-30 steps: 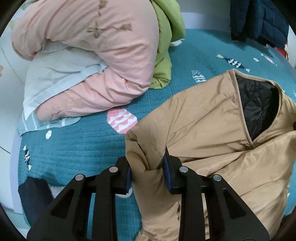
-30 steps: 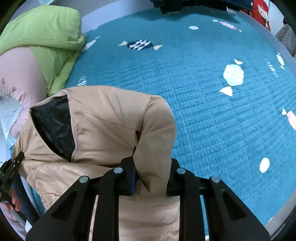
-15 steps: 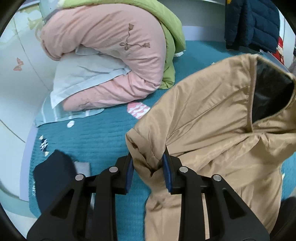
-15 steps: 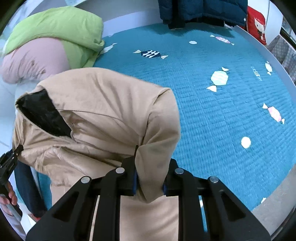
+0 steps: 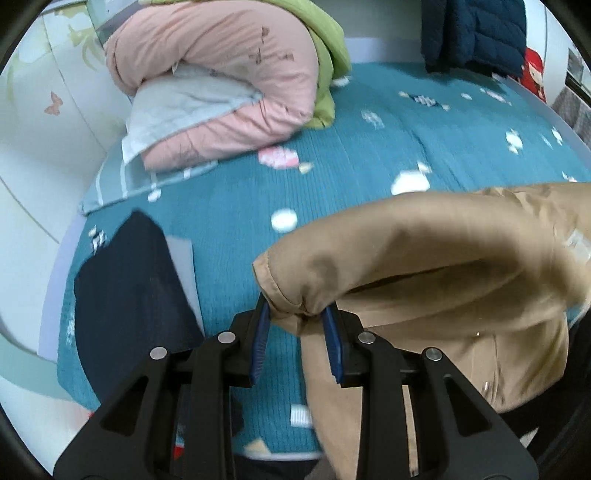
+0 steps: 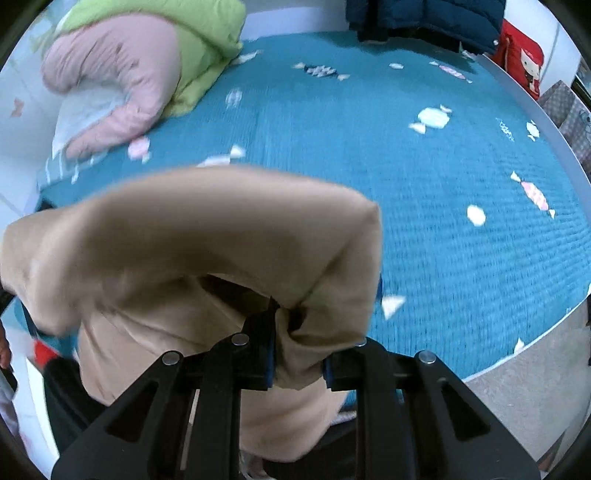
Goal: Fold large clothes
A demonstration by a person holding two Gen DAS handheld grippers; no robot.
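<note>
A tan padded jacket (image 5: 436, 258) hangs lifted above the near edge of the teal bed cover (image 5: 332, 155). My left gripper (image 5: 297, 321) is shut on a bunched corner of the jacket at its left end. In the right wrist view the same jacket (image 6: 207, 240) droops in a blurred arch across the lower left. There my right gripper (image 6: 297, 332) is shut on a gathered fold at the jacket's right end. The jacket's lower part hangs off the near side of the bed, out of sight behind the fingers.
A rolled pink and green quilt (image 5: 229, 74) with a pale pillow lies at the far left of the bed. A dark navy garment (image 5: 125, 295) lies at the near left. A navy coat (image 5: 476, 33) hangs at the back, a red cushion (image 6: 524, 70) at the right edge.
Both grippers have pulled the jacket back toward the near edge of the bed. It now hangs bunched between them and its black lining no longer shows. More teal cover is exposed.
</note>
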